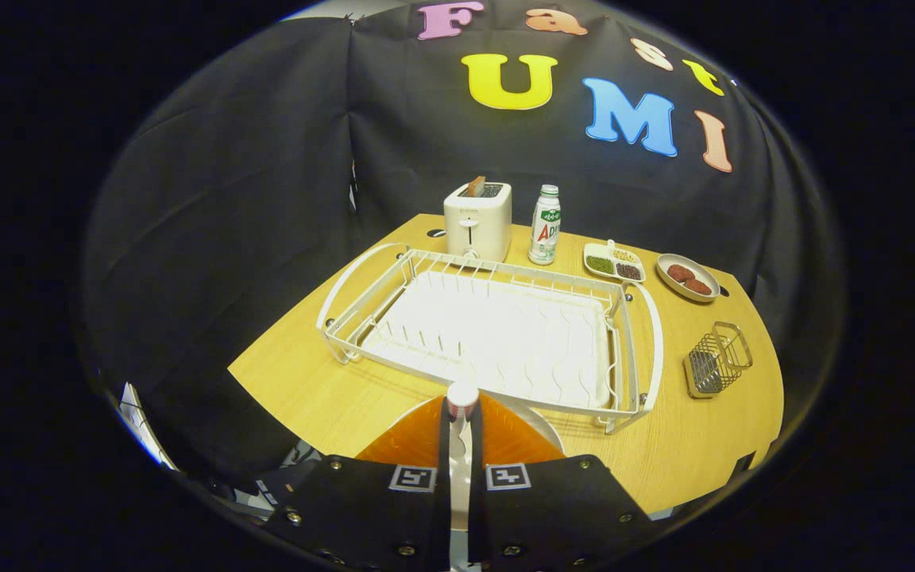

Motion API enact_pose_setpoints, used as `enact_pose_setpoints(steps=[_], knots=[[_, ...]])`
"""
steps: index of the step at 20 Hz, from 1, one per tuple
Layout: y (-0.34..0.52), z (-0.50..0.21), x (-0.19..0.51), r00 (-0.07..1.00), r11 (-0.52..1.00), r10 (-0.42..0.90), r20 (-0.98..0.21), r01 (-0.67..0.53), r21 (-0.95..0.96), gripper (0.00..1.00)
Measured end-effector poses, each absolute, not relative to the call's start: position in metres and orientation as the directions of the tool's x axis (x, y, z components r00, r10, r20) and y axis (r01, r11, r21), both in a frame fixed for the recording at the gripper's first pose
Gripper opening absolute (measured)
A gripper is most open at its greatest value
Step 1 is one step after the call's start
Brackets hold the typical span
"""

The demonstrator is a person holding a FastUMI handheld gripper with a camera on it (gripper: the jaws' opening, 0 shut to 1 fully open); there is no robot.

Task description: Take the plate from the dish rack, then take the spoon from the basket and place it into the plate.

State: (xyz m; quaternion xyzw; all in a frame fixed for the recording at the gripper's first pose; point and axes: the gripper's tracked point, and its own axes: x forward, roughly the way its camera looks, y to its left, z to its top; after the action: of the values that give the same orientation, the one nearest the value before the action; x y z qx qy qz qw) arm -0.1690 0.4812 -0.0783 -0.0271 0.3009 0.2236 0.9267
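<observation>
Spoon (461, 429) sits upright between the two fingers of the claw (461, 469), low in the centre of the frame, its pale handle running up the narrow gap and ending in a rounded, reddish-banded tip just above the fingertips. Both fingers press against the handle, so the claw is nearly closed with the spoon clamped in it. The claw points forward and slightly down over the near edge of the table (330, 397), level and not rolled to either side.

Directly under and behind the fingers lies the plate (418, 441), orange with a pale rim, flat on the table; the spoon's tip stands over it, though whether the spoon touches the plate cannot be told.

Just beyond the plate, across the middle of the frame, the white wire dish rack (489, 330) rests on the table with a white drip tray inside it and no dishes in its slots. To the right of the rack, at the middle right, a small wire basket (716, 361) stands apart from it, near the table's right edge.

Farther back, along the far edge of the table, stand a white toaster (477, 221) with a slice in one slot, a white bottle (545, 226) just beside it, then a divided dish (614, 264) of small dark foods and a round bowl (688, 278) holding two brownish pieces.
</observation>
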Motion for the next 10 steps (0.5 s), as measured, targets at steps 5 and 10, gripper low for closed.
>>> enact_pose_setpoints(steps=[5, 10], knots=[[0.476, -0.086, -0.17, 0.711, 0.902, 0.399, -0.579, -0.417, 0.11, 0.09], [0.468, -0.082, -0.167, 0.718, 0.909, 0.393, -0.574, -0.397, 0.127, 0.14]])
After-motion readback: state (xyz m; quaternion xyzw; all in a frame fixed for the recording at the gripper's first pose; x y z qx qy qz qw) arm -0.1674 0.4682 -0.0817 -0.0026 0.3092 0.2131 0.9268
